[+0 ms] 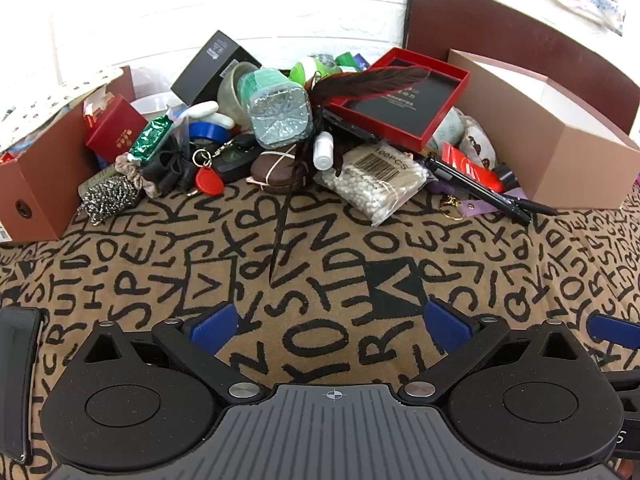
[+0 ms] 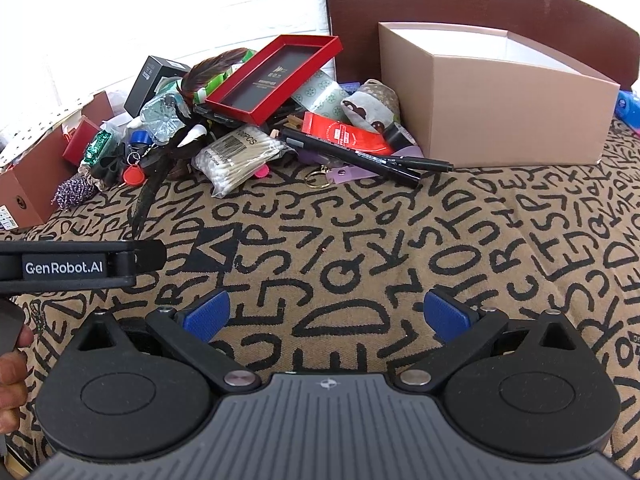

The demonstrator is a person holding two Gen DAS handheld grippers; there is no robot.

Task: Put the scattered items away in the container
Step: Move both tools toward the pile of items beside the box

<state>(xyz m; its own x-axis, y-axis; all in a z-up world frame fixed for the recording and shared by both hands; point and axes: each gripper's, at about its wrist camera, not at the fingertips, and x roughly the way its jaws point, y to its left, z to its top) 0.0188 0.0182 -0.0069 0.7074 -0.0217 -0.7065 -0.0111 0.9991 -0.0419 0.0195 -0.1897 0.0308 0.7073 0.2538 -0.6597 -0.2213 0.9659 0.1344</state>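
Looks like the very start: nothing picked yet. Both the left tongs (image 1: 328, 328) and right tongs (image 2: 326, 316) hang wide open and empty over the letter-print cloth on the table (image 2: 360, 240). The scattered pile sits around 12 o'clock from the left tongs, and the open tan cardboard box (image 2: 492, 116) is at 1 o'clock from the right. I'd guess the next move is a reach for something easy at the pile's front edge, like the clear bag of cotton swabs (image 1: 376, 184) or the black marker pen (image 2: 352, 152).

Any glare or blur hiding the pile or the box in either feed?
Left wrist view: wall behind the pile blown out white, pile itself sharp, edges bent by fisheye. Right wrist view: inside of the tan box washed out, cotton swab bag label readable.
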